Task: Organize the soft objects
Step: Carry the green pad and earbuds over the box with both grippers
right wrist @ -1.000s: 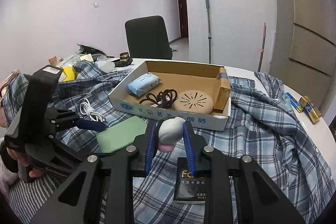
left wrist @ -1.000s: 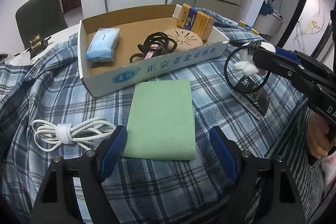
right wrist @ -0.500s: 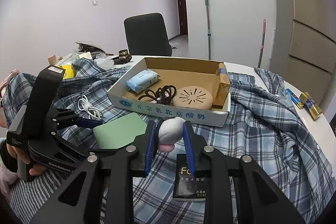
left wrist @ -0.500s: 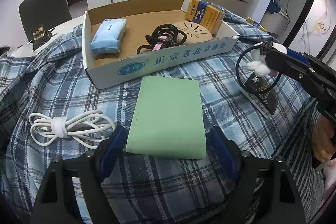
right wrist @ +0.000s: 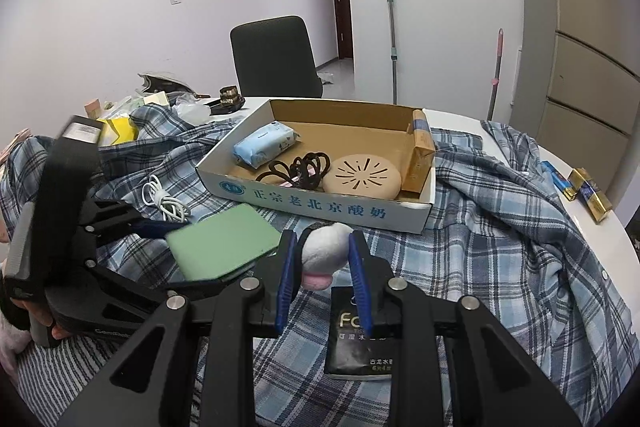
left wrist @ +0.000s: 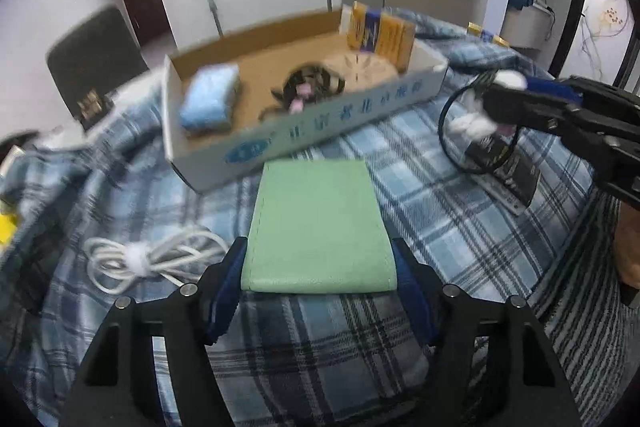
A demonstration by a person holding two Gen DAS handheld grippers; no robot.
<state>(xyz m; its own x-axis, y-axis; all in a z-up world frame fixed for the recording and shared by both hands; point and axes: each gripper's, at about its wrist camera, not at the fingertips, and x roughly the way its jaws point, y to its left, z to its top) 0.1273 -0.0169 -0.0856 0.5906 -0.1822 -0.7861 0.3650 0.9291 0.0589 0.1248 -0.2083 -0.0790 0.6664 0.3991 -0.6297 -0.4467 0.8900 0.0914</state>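
A flat green pad (left wrist: 318, 223) lies on the plaid cloth (left wrist: 440, 235) in front of a cardboard box (left wrist: 320, 131). My left gripper (left wrist: 318, 269) is closing on the pad's near end, and its blue pads (left wrist: 230, 279) meet the side edges. To the right, my right gripper (right wrist: 323, 259) hovers above the cloth. It is shut on a white and pink plush hair tie (right wrist: 326, 253), whose black loop (left wrist: 444, 131) hangs down in the left wrist view.
The box holds a blue tissue pack (right wrist: 264, 147), black hair ties (right wrist: 300, 167), a beige round disc (right wrist: 366, 177) and yellow packets (right wrist: 420, 155). A coiled white cable (left wrist: 148, 259) lies left of the pad. A black sachet (right wrist: 360, 339) lies under the right gripper. A black chair (right wrist: 276, 59) stands behind.
The left gripper's jaws have narrowed from well apart onto the green pad's sides and tipped further down. The right gripper has kept still with the plush hair tie.
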